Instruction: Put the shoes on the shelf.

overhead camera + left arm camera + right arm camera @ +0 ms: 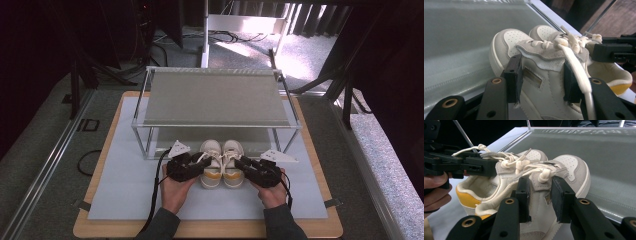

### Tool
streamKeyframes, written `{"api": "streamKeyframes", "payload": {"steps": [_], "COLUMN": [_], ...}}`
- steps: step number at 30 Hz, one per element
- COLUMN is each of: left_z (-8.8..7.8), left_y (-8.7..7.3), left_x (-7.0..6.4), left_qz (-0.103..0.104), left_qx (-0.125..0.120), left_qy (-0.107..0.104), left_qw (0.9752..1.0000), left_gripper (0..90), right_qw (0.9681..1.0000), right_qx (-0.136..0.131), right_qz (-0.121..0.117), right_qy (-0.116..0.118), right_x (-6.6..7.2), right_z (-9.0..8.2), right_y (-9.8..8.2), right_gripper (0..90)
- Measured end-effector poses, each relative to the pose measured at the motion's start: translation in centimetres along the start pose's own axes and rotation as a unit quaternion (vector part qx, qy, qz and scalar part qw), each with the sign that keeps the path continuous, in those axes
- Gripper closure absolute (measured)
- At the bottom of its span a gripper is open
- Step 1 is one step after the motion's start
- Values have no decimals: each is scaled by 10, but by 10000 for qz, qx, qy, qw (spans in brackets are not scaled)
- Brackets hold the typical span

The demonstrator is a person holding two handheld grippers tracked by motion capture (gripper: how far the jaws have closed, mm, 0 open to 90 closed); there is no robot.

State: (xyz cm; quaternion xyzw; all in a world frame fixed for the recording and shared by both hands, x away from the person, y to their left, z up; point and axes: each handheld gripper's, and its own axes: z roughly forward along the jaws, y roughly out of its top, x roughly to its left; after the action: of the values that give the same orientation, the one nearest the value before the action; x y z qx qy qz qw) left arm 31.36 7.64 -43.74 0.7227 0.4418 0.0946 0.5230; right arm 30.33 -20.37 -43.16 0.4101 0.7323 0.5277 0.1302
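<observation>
Both shoes gripped, not yet on the rack. Left tongs clamped across left shoe at the side; right tongs pinching right shoe. Pair between the tongs, toes toward lower shelf. Cream leather, grey suede, yellow heels, looped laces.

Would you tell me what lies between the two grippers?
The pair of shoes: the left gripper clamps the left shoe, the right gripper the right shoe, seen in the high view.
</observation>
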Motion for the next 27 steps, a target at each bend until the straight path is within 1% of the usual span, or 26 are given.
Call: {"api": "streamKeyframes", "payload": {"steps": [6, 16, 21, 22, 23, 24, 27], "left_z": [4, 11, 14, 15, 15, 16, 17], "left_y": [3, 4, 5, 5, 5, 5, 6], "left_x": [2, 8, 10, 11, 11, 12, 12], "left_qz": [3, -134, -150, -168, -168, -201, -201], "left_qx": [-15, -148, -183, -221, -221, -252, -271], "left_qy": [65, 149, 160, 162, 162, 190, 206], "left_qw": [10000, 9997, 9996, 9995, 9995, 9993, 9992], "left_gripper": [565, 566, 567, 567, 584, 587, 587], "right_qw": [10000, 9999, 9998, 9998, 9998, 9998, 9998], "right_qx": [-22, -116, -137, -150, -150, -163, -169], "right_qz": [39, 71, 81, 96, 96, 105, 100], "right_qy": [-25, -57, -70, -75, -75, -72, -86], "right_x": [-2, -10, -12, -13, -13, -14, -14], "right_z": [3, 13, 15, 16, 16, 17, 18], "right_y": [0, 3, 3, 4, 4, 4, 5], "right_gripper": [693, 694, 694, 694, 694, 693, 694]}}
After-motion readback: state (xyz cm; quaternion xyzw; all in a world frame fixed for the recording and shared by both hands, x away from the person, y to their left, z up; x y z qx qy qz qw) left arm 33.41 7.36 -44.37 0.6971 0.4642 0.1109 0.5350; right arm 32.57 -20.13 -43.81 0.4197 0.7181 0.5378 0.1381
